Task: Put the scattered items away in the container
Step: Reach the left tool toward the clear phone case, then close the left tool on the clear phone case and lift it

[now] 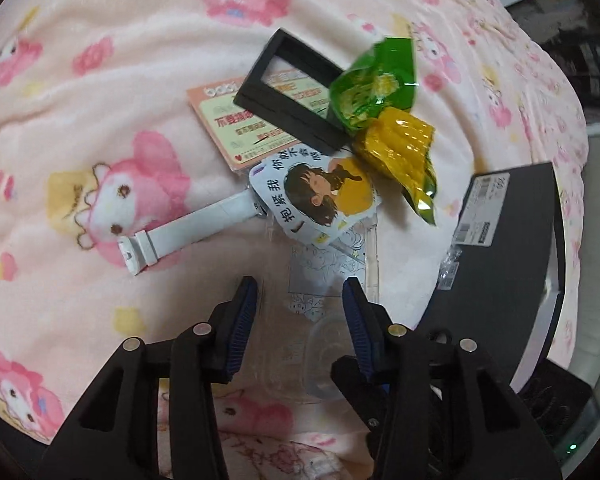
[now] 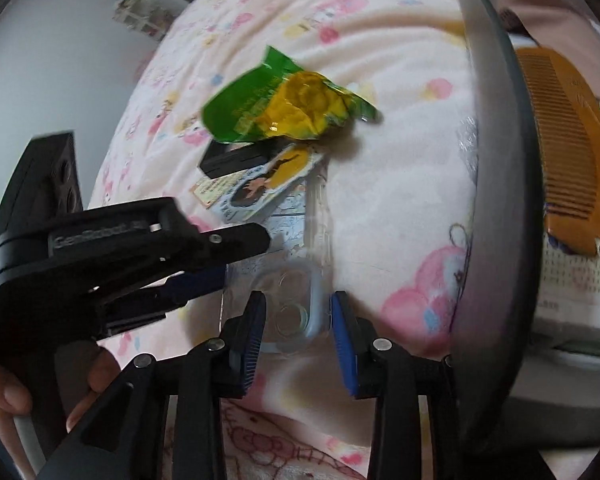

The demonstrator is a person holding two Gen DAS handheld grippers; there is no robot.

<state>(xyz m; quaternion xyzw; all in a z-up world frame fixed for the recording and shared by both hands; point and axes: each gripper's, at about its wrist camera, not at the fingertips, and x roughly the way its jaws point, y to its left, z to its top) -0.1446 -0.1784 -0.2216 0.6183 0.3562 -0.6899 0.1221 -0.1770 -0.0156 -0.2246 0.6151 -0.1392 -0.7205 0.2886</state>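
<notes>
A pile of items lies on the pink blanket [image 1: 100, 100]: a green snack packet [image 1: 374, 84], a yellow snack packet [image 1: 400, 156], a black frame [image 1: 288, 88] over a pink card [image 1: 224, 120], a cartoon girl card [image 1: 316, 200], a white clip stick [image 1: 188, 232] and a clear phone case [image 1: 332, 292]. My left gripper [image 1: 300, 300] is open over the case's near end. In the right wrist view my right gripper [image 2: 298, 312] is open around the case's camera corner [image 2: 296, 300]. The left gripper [image 2: 220, 256] shows there at left. The dark-rimmed container [image 2: 496, 200] holds a wooden comb [image 2: 568, 152].
A black box with labels [image 1: 512, 240] lies at the right in the left wrist view. The container stands at the right of the blanket in the right wrist view, with a white knitted cloth [image 2: 572, 276] inside. A grey wall [image 2: 40, 60] rises at the far left.
</notes>
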